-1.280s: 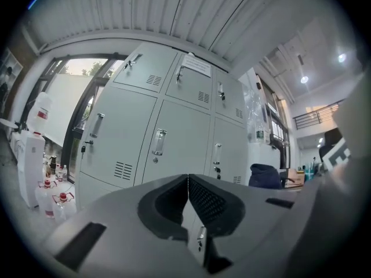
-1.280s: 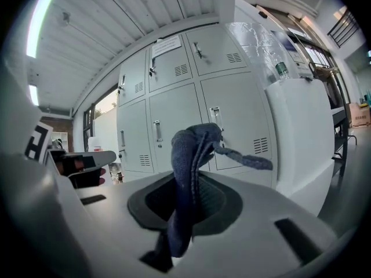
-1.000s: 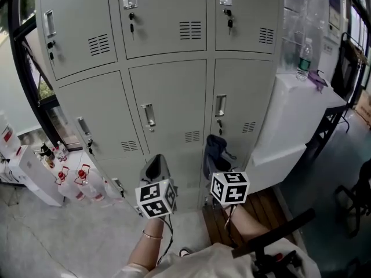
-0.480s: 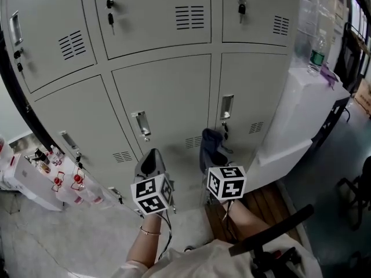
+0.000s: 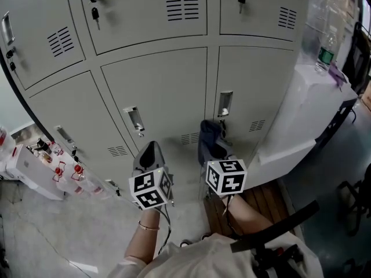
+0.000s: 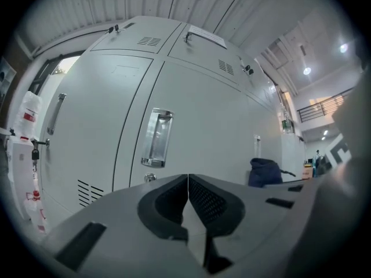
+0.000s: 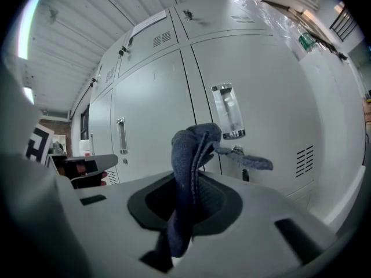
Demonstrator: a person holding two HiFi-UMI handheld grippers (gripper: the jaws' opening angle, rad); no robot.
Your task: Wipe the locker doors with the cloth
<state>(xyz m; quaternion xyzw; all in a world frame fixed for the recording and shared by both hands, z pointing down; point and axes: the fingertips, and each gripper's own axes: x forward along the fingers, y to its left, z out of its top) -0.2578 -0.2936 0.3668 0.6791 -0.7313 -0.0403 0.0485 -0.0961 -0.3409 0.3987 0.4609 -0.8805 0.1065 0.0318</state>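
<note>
Head view looks down a bank of pale grey metal locker doors [image 5: 168,91], with both tools held low before the bottom row. The right gripper [image 7: 185,197] is clamped on a dark blue fabric cloth [image 7: 190,149], which stands out of its jaws in a bunched fold, near the right-hand door but apparently not touching it. The left gripper [image 6: 188,183] has its jaws pressed together on nothing.

The step in hand looks like bringing the cloth to the door. It should go best with the bunched end pressed flat to the panel and drawn in long overlapping strokes, working round the recessed chrome handle [image 5: 225,104] and the louvred vent slots [image 5: 257,125] (a loose tail could snag there). The doors look like smooth painted steel, so the cloth should slide easily.

To the right stands a white cabinet [image 5: 301,114] bearing a green-labelled clear bottle [image 5: 326,52]. Small red-capped bottles [image 5: 66,174] crowd the floor at left.
</note>
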